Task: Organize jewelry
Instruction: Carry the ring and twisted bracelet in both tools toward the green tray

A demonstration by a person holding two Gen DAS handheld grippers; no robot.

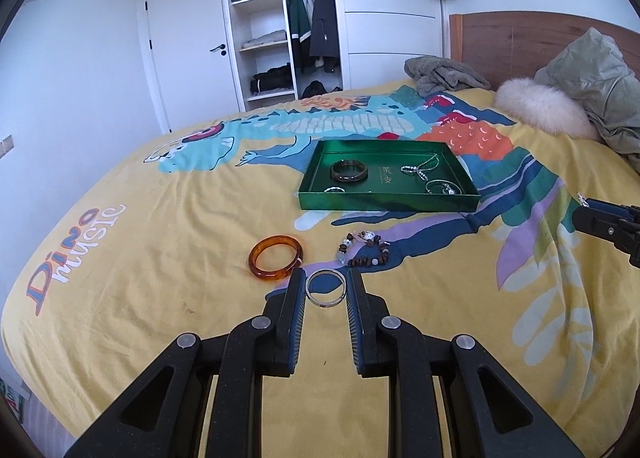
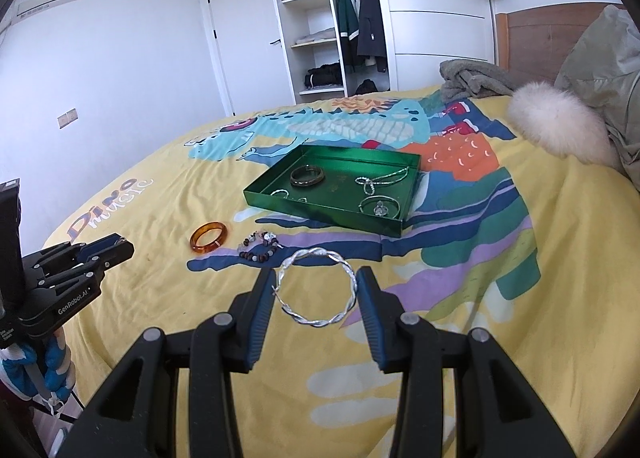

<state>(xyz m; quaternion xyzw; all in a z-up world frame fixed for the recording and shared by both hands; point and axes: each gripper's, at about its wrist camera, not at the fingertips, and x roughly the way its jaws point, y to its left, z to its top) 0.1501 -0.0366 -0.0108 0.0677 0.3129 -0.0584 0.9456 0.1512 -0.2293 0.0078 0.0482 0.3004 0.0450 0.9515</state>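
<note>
My left gripper (image 1: 325, 285) is shut on a thin silver bangle (image 1: 324, 291), held above the bedspread. My right gripper (image 2: 316, 284) is shut on a twisted silver bangle (image 2: 343, 269), held between its jaws. A green tray (image 1: 384, 205) lies on the bed ahead; it holds a dark bangle (image 1: 349, 171), a silver chain (image 1: 420, 169), a small ring (image 1: 334, 189) and a silver bracelet (image 1: 442, 187). An amber bangle (image 1: 275, 256) and a brown bead bracelet (image 1: 366, 250) lie on the bedspread in front of the tray. The tray (image 2: 280, 201), amber bangle (image 2: 209, 238) and bead bracelet (image 2: 260, 246) also show in the right wrist view.
The bed has a yellow dinosaur-print cover (image 1: 160, 217). A grey garment (image 1: 440, 75), a furry cushion (image 1: 540, 107) and a green jacket (image 1: 592, 77) lie near the wooden headboard (image 1: 520, 37). An open wardrobe (image 1: 288, 17) and a door (image 1: 188, 45) stand beyond.
</note>
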